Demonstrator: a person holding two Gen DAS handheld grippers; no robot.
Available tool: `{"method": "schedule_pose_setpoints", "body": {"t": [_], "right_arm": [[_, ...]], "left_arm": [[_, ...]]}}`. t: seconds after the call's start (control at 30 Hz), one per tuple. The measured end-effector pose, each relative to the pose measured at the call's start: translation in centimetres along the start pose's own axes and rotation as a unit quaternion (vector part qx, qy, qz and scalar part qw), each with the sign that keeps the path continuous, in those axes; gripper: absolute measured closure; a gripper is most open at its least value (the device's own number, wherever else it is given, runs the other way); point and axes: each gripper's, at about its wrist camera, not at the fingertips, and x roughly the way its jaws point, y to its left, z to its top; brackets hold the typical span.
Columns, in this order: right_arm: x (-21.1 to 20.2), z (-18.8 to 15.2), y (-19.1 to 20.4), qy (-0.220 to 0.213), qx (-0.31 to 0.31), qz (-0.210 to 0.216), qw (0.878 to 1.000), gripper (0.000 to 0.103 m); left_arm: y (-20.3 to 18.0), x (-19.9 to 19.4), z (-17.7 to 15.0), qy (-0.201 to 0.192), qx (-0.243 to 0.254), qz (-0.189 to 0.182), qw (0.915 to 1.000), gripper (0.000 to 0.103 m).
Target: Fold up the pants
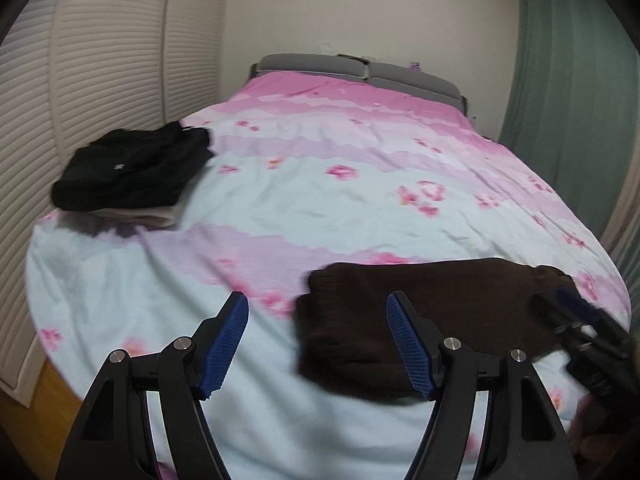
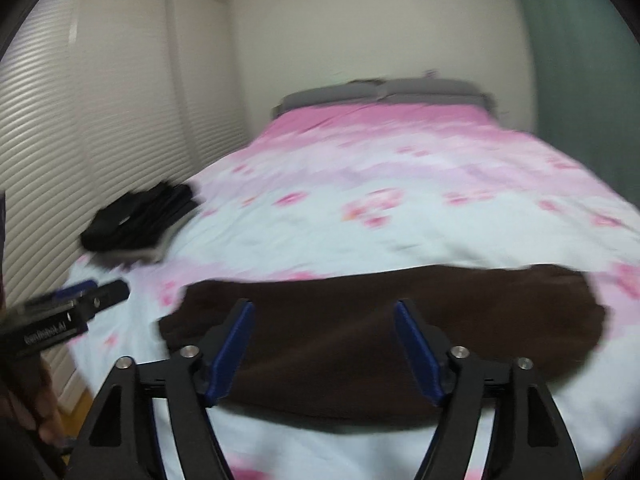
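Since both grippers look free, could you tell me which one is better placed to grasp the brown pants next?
Probably the right gripper: it is open directly over the brown pants, which fill its view. The left gripper, also open, points mostly at bare bed cover beside the pants' left edge.

1. The right claw [image 2: 324, 320] is hanging wide open over the brown pants [image 2: 400, 320].
2. The pants are lying folded on the pink and white bed [image 2: 400, 200].
3. The left claw [image 2: 100, 292] is poking in beside them.
4. Black clothes [image 2: 140, 216] are sitting far back by the white doors [image 2: 100, 100].
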Motion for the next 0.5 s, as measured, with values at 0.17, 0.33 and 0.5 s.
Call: {"method": "schedule_pose_setpoints", "body": {"t": [0.17, 0.33, 0.5], "right_arm": [[-2.5, 0.2, -7.7, -0.011, 0.049, -0.078, 0.996, 0.02], [-2.4, -0.5, -14.9, 0.005, 0.112, -0.115, 0.987, 0.02], [-1.3, -1.6, -22.8, 0.04, 0.22, -0.108, 0.969, 0.02]], "left_arm": [[-5.8, 1.4, -0.5, -0.009, 0.01, -0.015, 0.9998, 0.023], [-11.4, 3.2, -0.8, -0.015, 0.029, -0.023, 0.9992, 0.018], [-17.1, 5.3, -0.6, -0.01, 0.06, -0.038, 0.9974, 0.018]]}}
